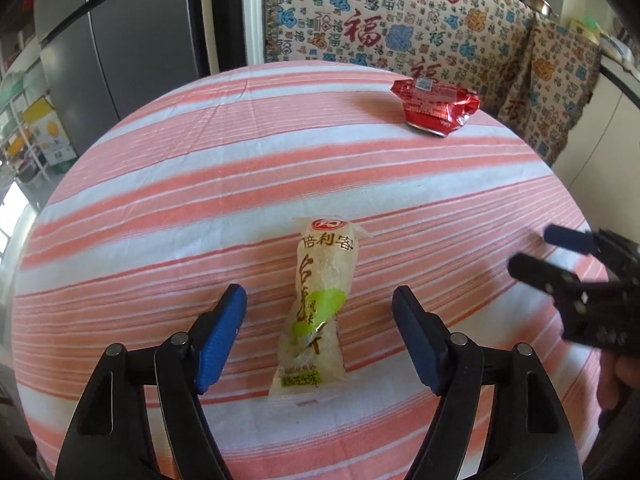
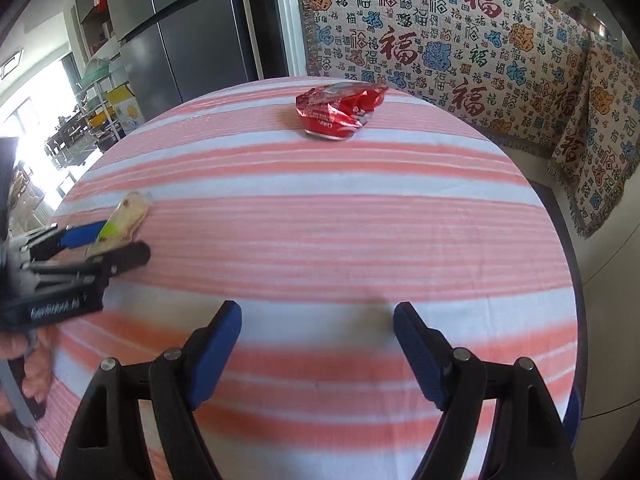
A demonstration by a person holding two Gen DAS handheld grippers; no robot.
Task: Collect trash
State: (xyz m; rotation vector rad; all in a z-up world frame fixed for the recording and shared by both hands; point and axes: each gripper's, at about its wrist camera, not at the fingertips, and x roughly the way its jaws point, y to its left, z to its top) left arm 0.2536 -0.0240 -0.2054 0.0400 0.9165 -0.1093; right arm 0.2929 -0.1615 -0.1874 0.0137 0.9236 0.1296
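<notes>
A pale snack wrapper [image 1: 318, 308] with green print lies flat on the striped tablecloth, between the open fingers of my left gripper [image 1: 320, 298], which straddles it without touching. The right wrist view shows that wrapper [image 2: 126, 218] at the left, partly hidden by the left gripper [image 2: 116, 242]. A crumpled red foil wrapper [image 1: 436, 106] lies near the table's far edge; it also shows in the right wrist view [image 2: 340, 110]. My right gripper [image 2: 318, 314] is open and empty above bare cloth, and shows at the right in the left wrist view [image 1: 538, 250].
The round table [image 1: 160, 200] has a pink-and-white striped cloth. Behind it hang patterned throws [image 2: 460, 40] over furniture. A grey refrigerator [image 1: 120, 32] stands at the back left, with shelves and boxes [image 2: 120, 108] beside it.
</notes>
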